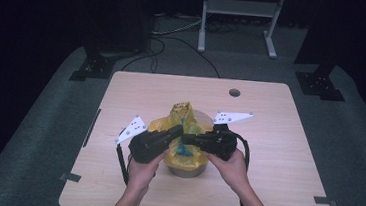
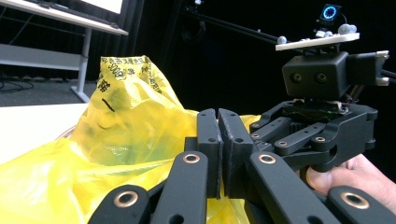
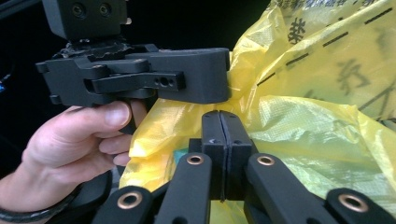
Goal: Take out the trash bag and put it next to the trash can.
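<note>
A yellow plastic bag [image 1: 185, 114] with black print lines a round beige tub [image 1: 185, 172] at the middle of the table. Something teal [image 1: 183, 149] lies inside it. My left gripper [image 1: 179, 129] comes in from the left and points at the bag's rim, its jaws pressed together. In the left gripper view the left gripper [image 2: 217, 112] shows no plastic in the seam, with the bag [image 2: 126, 126] right behind it. My right gripper [image 1: 186, 139] comes in from the right, tip close to the left one. In its own view the right gripper [image 3: 220, 113] is also shut, bag film [image 3: 303, 126] just beyond.
The wooden table [image 1: 278, 141] has a round hole [image 1: 234, 93] near its far edge. Behind it stand a white frame [image 1: 239, 10] and cables on the floor. Black stand feet sit at the far left [image 1: 92, 67] and far right [image 1: 319, 85].
</note>
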Demonstrator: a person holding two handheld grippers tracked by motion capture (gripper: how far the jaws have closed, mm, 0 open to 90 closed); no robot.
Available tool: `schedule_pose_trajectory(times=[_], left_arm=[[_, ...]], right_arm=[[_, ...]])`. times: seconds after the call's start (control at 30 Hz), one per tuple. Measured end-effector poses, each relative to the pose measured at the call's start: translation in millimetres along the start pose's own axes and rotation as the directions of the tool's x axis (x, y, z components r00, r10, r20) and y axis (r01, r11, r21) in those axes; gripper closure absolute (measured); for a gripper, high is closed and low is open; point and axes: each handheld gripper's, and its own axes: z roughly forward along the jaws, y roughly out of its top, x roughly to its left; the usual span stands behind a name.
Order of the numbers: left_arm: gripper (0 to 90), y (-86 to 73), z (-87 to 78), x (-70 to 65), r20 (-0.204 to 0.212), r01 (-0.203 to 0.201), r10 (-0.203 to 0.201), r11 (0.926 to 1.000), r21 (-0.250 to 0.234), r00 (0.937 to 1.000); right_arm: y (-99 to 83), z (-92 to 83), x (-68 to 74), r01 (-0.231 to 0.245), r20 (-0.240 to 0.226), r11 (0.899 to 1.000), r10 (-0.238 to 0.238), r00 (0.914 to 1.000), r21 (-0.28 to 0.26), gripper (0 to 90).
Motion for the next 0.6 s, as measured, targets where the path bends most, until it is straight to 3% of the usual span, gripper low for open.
schedule_pose_trajectory(times=[0.13, 0.33, 0.43, 0.6], left_arm=[[87.1, -1.3, 1.4, 0.5, 0.007, 0.01, -0.01, 0.9999, 0.002, 0.9999], [87.1, -1.5, 1.1, 1.3, 0.008, 0.013, -0.013, 0.9999, 0.005, 0.9999], [87.1, -2.0, 1.5, 1.0, 0.009, 0.016, -0.016, 0.9999, 0.006, 0.9998], [87.1, -3.2, 2.9, -0.1, 0.018, 0.017, -0.017, 0.9998, 0.009, 0.9997]], right_arm=[[1.0, 0.1, -0.7, -0.009, -0.018, 1.0, 0.009, 0.9998, 0.01, 72.6], [2.9, 6.2, 0.7, -0.005, -0.04, 0.999, 0.007, 0.9992, 0.052, 59.3], [3.7, 9.3, 3.0, 0.004, -0.011, 0.998, -0.003, 0.9999, 0.058, 62.4], [2.8, 12.4, 3.9, -0.003, 0.031, 0.999, 0.002, 0.9995, 0.051, 74.8]])
